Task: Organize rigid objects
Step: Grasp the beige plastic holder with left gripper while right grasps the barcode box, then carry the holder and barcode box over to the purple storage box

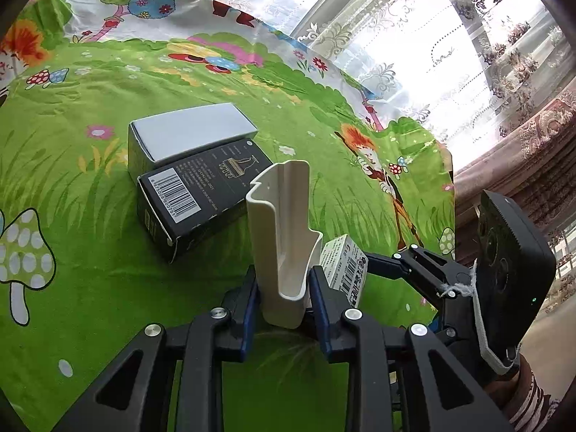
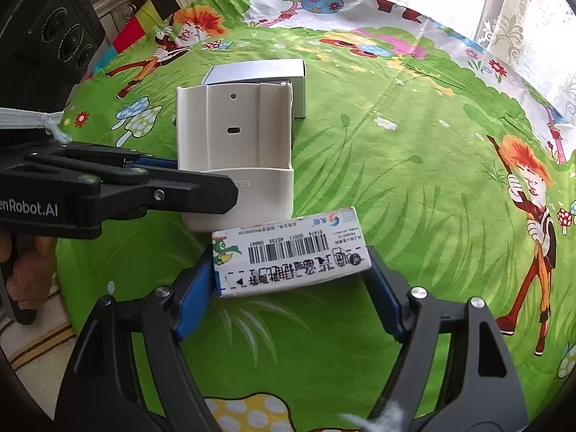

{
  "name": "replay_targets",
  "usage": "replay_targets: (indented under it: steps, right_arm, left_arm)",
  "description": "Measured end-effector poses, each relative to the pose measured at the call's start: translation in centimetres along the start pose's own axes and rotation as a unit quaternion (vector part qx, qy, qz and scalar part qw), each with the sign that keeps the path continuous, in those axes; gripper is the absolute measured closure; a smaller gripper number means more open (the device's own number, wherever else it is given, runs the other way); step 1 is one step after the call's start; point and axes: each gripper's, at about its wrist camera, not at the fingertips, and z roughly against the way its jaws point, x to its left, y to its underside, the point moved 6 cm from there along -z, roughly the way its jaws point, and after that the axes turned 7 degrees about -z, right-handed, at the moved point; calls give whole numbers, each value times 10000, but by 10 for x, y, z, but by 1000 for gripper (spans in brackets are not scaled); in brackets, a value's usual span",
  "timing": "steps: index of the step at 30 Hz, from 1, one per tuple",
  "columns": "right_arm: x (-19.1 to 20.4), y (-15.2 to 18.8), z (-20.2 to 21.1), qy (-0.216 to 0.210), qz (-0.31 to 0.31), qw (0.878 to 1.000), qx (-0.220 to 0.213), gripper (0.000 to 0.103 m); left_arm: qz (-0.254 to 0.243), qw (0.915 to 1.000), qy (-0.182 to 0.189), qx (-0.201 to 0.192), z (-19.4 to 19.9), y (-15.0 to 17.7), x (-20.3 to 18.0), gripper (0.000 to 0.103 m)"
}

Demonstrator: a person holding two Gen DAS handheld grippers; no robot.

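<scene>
A: Right, the left gripper (image 1: pixel 284 288) has its blue pads (image 1: pixel 318 288) pinched narrowly on the lower end of the cream plastic holder (image 1: pixel 284 237), which stands upright between them, clear of the cloth.

B: From the right wrist camera I get the holder's (image 2: pixel 234 151) flat face, with a small round hole and a slot in it; your view only gives its edge and hollow. The left gripper (image 2: pixel 201 183) comes in from the side there, its fingers closed on the holder's edge.

A: And the right gripper (image 2: pixel 291 280)?

B: Jaws spread fairly wide, clamped on both ends of the small white carton (image 2: pixel 291 255), barcode facing up. It sits just beside the holder's base.

A: I catch just a corner of that carton (image 1: pixel 343 266) behind the holder. What I see plainly is the black barcode box (image 1: pixel 201 198) lying on the cloth, with the white-topped box (image 1: pixel 187 136) touching its far side.

B: Mine shows only the white-topped box (image 2: pixel 266 75), mostly hidden behind the holder.

A: Underneath, a green cartoon tablecloth (image 1: pixel 90 288) with mushrooms; lace curtains (image 1: pixel 414 54) against a bright window beyond.
</scene>
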Motion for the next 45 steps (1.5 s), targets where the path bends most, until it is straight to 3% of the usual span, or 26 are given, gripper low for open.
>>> replay_targets:
  steps: [5,16,32,38,45]
  right_arm:
    - [2,9,9,8,-257,9997,6,23]
    - [30,21,37,-173,-468,9987,-126,23]
    - [105,27,61,-491,-99,9987,-119,23]
    - [150,22,63,-679,227,9974,-70,23]
    - [214,15,61,-956,741,9927,-3,23]
  left_arm:
    - [-59,10000,-24,6,7,10,-6,75]
    - [154,9992,-27,-376,55,36,-10,77]
    - [802,9904,-406,-1053,157,87,37,77]
    - [1285,9779,-750,-1466,212,109,79,77]
    - [2220,9480,-1534,-1685,276,156,155,77]
